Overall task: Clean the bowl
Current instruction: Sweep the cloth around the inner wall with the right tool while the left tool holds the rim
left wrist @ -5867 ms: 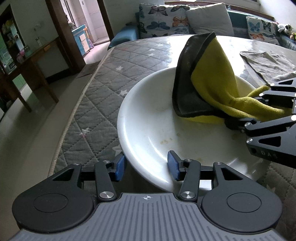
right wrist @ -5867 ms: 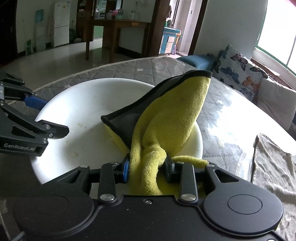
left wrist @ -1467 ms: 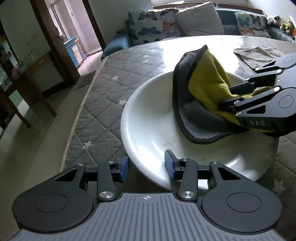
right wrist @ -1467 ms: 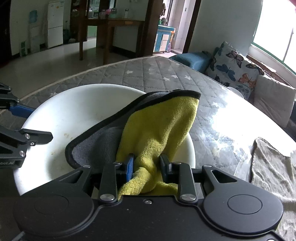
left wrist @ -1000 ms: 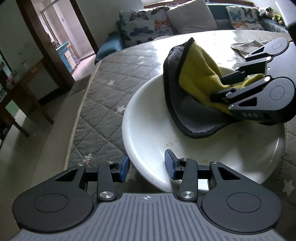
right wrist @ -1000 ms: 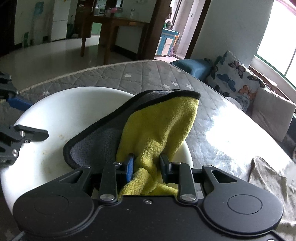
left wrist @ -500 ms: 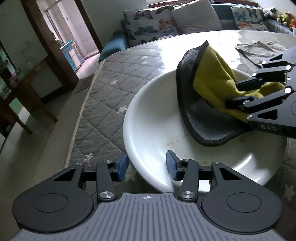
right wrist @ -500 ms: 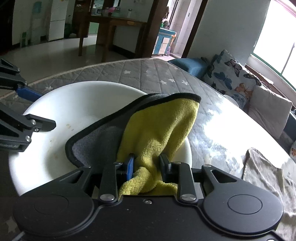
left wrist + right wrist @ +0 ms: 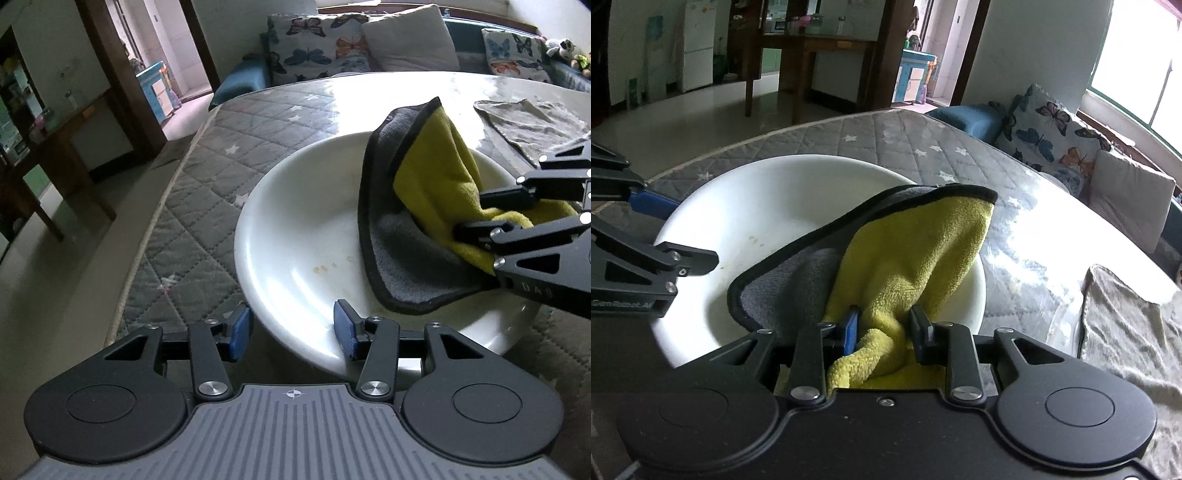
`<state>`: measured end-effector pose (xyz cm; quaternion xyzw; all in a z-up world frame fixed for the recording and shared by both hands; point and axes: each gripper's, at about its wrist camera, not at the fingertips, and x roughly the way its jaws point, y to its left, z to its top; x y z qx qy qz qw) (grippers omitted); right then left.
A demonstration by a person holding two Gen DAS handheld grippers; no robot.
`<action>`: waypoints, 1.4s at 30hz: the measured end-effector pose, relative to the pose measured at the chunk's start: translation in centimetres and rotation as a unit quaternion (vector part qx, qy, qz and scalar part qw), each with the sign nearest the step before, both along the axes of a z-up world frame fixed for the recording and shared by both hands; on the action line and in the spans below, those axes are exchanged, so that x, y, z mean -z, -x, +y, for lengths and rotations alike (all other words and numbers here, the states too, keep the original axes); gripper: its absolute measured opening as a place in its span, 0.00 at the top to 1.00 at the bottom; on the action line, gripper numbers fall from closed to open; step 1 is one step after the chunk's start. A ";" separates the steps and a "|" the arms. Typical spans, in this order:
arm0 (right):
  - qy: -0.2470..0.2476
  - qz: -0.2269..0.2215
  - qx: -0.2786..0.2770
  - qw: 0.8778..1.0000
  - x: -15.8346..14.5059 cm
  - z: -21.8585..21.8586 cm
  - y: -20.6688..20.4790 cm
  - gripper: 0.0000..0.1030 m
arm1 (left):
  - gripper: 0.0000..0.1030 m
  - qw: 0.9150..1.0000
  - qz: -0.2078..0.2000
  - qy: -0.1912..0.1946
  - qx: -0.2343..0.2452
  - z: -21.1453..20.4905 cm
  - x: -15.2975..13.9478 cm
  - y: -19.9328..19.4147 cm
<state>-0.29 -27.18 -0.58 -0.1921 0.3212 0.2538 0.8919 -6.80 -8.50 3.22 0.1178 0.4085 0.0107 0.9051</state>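
A wide white bowl (image 9: 295, 236) sits on the quilted grey table cover, with small brownish specks on its inner floor. My left gripper (image 9: 291, 330) straddles the near rim, one blue pad outside and one inside, shut on the bowl. A yellow and grey cloth (image 9: 436, 177) with a black hem lies bunched against the bowl's right inner side. My right gripper (image 9: 884, 325) is shut on the yellow part of the cloth (image 9: 916, 251). In the right wrist view, the left gripper (image 9: 690, 232) shows at the bowl's (image 9: 768, 199) left rim.
A crumpled grey rag (image 9: 528, 122) lies on the shiny table top beyond the bowl, to the right. The quilted cover (image 9: 207, 184) ends at the table's left edge, with floor below. Butterfly cushions (image 9: 314, 48) line a sofa behind, and a wooden table (image 9: 812, 44) stands across the room.
Over the last second my right gripper has dragged the cloth from the bowl's middle toward its right side. The left gripper keeps its hold on the near rim.
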 end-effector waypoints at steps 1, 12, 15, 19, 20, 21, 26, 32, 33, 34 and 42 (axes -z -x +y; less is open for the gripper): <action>-0.002 0.004 -0.001 1.000 -0.1 -0.1 0.1 0.71 | 0.52 1.000 0.000 0.001 0.000 0.0 0.0 0.1; -0.010 0.010 -0.009 1.000 0.1 -0.1 0.1 0.71 | 0.51 1.000 -0.005 -0.011 0.004 -0.3 0.2 0.2; -0.017 0.010 -0.006 1.000 0.2 -0.2 -0.5 0.71 | 0.51 1.000 -0.007 -0.014 0.006 -0.4 0.3 0.3; -0.020 0.008 -0.001 1.000 0.2 -0.2 -1.2 0.71 | 0.51 1.000 -0.008 -0.015 0.009 -0.4 0.3 0.3; -0.021 0.007 0.000 1.000 0.2 -0.3 -1.4 0.71 | 0.51 1.000 -0.007 -0.015 0.009 -0.3 0.3 0.3; -0.021 0.006 0.001 1.000 0.2 -0.3 -1.7 0.71 | 0.51 1.000 -0.007 -0.014 0.009 -0.3 0.3 0.3; -0.021 -0.001 0.005 1.000 0.4 0.0 -2.7 0.71 | 0.51 1.000 -0.007 -0.013 0.011 -0.3 0.2 0.3; -0.023 -0.002 0.010 1.000 0.5 0.0 -4.0 0.71 | 0.51 1.000 -0.010 -0.020 0.016 -0.5 0.2 -0.3; -0.024 -0.002 0.012 1.000 0.5 0.0 -4.3 0.71 | 0.51 1.000 -0.010 -0.021 0.017 -0.6 0.2 -0.5; -0.025 -0.001 0.013 1.000 0.5 0.0 -4.6 0.71 | 0.51 1.000 -0.010 -0.021 0.020 -0.7 0.2 -0.7; -0.032 0.004 0.024 0.999 0.5 -0.3 -6.8 0.71 | 0.51 0.999 -0.011 -0.018 0.037 -1.4 0.2 -2.4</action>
